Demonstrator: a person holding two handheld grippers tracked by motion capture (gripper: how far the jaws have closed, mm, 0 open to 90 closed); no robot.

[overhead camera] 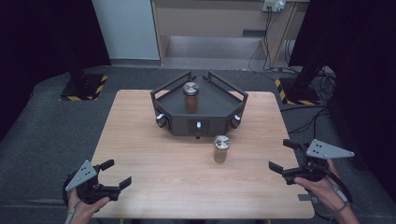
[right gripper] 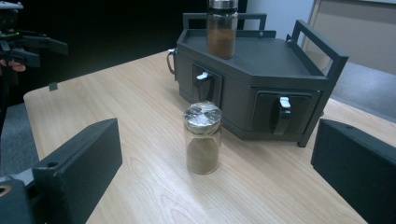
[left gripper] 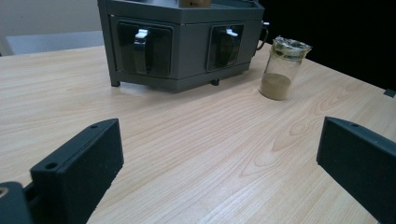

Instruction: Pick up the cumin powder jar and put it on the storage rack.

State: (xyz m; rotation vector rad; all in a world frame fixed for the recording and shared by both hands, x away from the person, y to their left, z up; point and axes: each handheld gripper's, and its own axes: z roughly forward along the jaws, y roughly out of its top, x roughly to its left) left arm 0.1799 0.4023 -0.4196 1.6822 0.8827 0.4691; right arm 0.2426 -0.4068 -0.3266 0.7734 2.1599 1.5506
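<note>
While both grippers wait at the near edge of the surface [overhead camera: 140, 140], nothing is held, so every risk lies in the approach. At the left, the left gripper [overhead camera: 116, 175] hangs over the near-left corner with its jaws spread wide and empty; the jar [overhead camera: 222, 148] stands well apart from it, so a long reach from that side could sweep the jar sideways.

Toward the middle, the jar stands upright on the bare wood, just in front of the rack [overhead camera: 198, 105], near its middle drawer knob [overhead camera: 198, 125]. It is tall and narrow, with a metal lid and brown powder low inside, so I judge it easy to topple: a jaw tip striking the glass before both jaws flank it would tip it or shove it against the rack. A second jar [overhead camera: 190, 96] stands on top of the rack, and a careless lift close beside it could knock that one over too.

At the right, the right gripper [overhead camera: 283, 161] is likewise spread and empty, its jaws aimed at the jar, which stands between them in the right gripper view. Closing too high, on the lid, might let smooth glass slip.
</note>
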